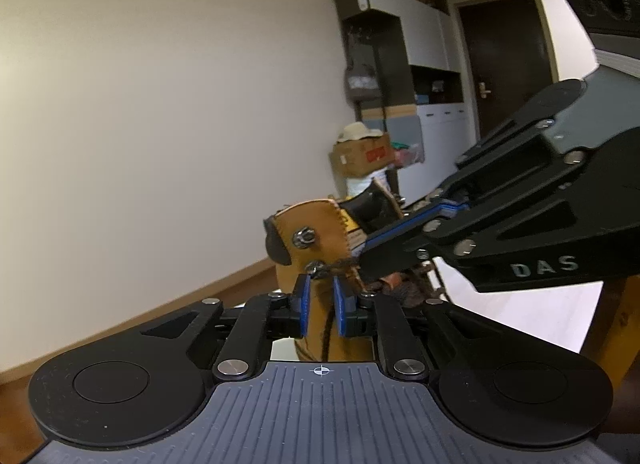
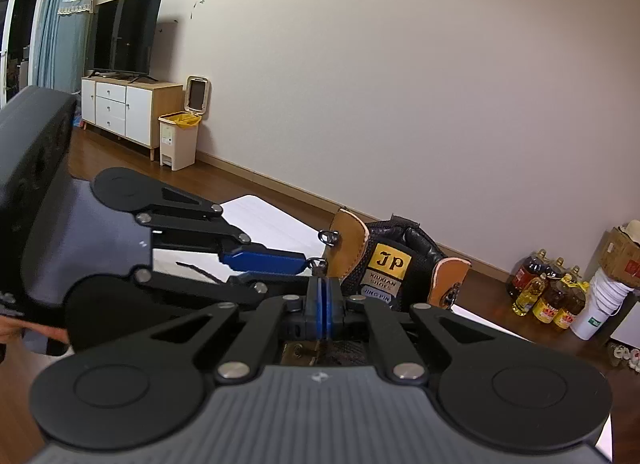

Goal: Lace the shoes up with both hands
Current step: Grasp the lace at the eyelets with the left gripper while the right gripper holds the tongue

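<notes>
A tan boot (image 1: 316, 232) with a black tongue and a yellow "JP" label (image 2: 390, 264) stands on a white table (image 2: 272, 224). Metal lace hooks (image 1: 304, 237) line its flap. A dark lace (image 1: 326, 330) runs down between the blue pads of my left gripper (image 1: 322, 292), which stand apart without pressing on it. From the right, my right gripper (image 1: 362, 258) reaches to the lower hook, its pads together on a frayed stretch of lace. In the right wrist view the right gripper (image 2: 323, 284) shows its pads closed, and the left gripper (image 2: 306, 266) comes in from the left beside the hook.
Oil bottles (image 2: 548, 296), a white bucket (image 2: 596, 304) and a cardboard box (image 2: 624, 252) stand on the floor at right. A bin (image 2: 178, 140) and a TV cabinet (image 2: 120, 108) are by the far wall. Cupboards (image 1: 424, 36) and a dark door (image 1: 504, 60) lie beyond.
</notes>
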